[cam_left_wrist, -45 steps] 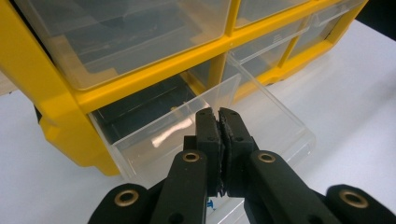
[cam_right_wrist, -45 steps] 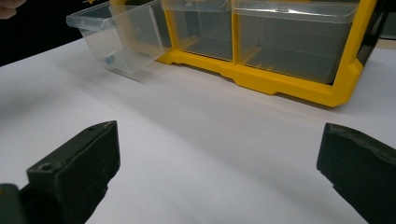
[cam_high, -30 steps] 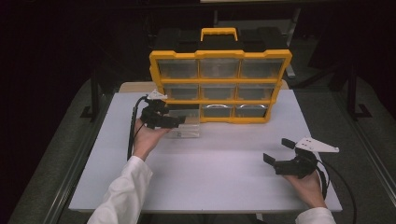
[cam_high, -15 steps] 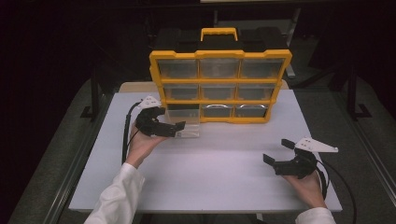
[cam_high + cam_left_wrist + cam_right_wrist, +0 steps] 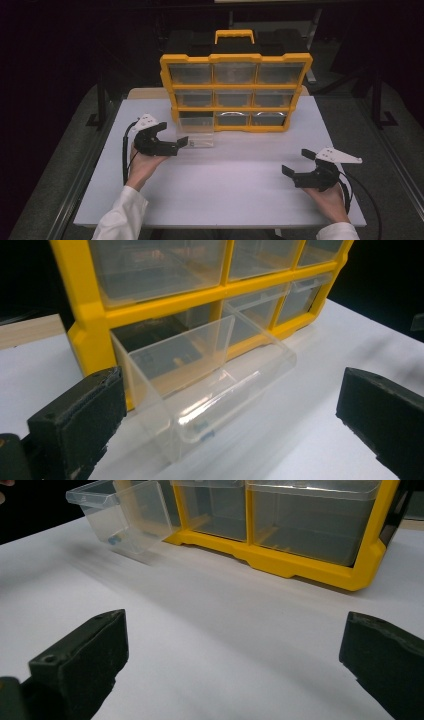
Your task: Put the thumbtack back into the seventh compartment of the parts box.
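A yellow organizer (image 5: pixel 235 90) with clear drawers stands at the back middle of the white table (image 5: pixel 225 195). Its bottom-left clear drawer (image 5: pixel 198 140) is pulled far out onto the table, and a small blue item (image 5: pixel 202 429) lies in its front. My left gripper (image 5: pixel 171 135) is open just left of the drawer front, jaws wide with nothing between them. In the left gripper view the drawer (image 5: pixel 210 370) lies ahead between the jaws. My right gripper (image 5: pixel 298 162) rests open at the front right, far from the drawer (image 5: pixel 127 515).
The organizer's black back and yellow handle (image 5: pixel 234 35) rise behind it. A pale wooden board (image 5: pixel 145 93) lies at the table's back left. Dark floor and black frame legs surround the table. Bare white tabletop lies between the two hands.
My left gripper has drawn back from the drawer toward the person and turned its jaws to the right. The drawer stays pulled out. The right gripper has not moved.
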A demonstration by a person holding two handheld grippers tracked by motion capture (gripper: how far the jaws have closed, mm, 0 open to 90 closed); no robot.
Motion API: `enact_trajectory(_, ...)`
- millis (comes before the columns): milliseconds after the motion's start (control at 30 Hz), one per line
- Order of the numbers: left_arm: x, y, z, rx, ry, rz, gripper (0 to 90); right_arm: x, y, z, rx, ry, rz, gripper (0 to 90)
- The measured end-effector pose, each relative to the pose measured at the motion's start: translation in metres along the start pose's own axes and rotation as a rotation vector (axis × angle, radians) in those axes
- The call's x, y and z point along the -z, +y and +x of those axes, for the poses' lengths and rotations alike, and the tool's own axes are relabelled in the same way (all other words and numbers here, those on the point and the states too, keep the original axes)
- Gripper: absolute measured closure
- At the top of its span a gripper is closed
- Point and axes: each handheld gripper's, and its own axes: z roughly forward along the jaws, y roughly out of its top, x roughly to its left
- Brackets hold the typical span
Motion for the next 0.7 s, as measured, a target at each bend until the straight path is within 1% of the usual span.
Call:
enact_trajectory(133,0.005,-0.011,0.0,-0.006,0.007,0.006,0.0,0.0,0.0,0.0,0.001,0.0,0.003,0.0)
enact_trajectory(233,0.008,-0.018,0.002,-0.002,0.0,0.009,0.0,0.0,0.0,0.0,0.0,-0.001,0.004,0.0)
enact_trajectory(333,0.013,-0.024,0.005,0.014,0.005,-0.008,0.0,0.0,-0.001,0.0,0.0,-0.002,0.003,0.0)
enact_trajectory(400,0.015,-0.027,0.006,0.017,0.013,-0.011,0.0,0.0,-0.001,0.0,-0.001,-0.002,0.003,0.0)
enact_trajectory(533,0.023,-0.032,0.007,0.009,0.029,-0.027,0.0,0.0,-0.001,0.0,-0.001,-0.003,0.003,0.0)
enact_trajectory(567,0.026,-0.034,0.006,-0.001,0.037,-0.037,0.0,0.0,-0.001,0.0,-0.001,-0.003,0.003,0.0)
enact_trajectory(700,0.037,-0.042,0.007,-0.005,0.052,-0.069,0.0,0.001,-0.001,0.0,-0.001,-0.004,0.003,0.0)
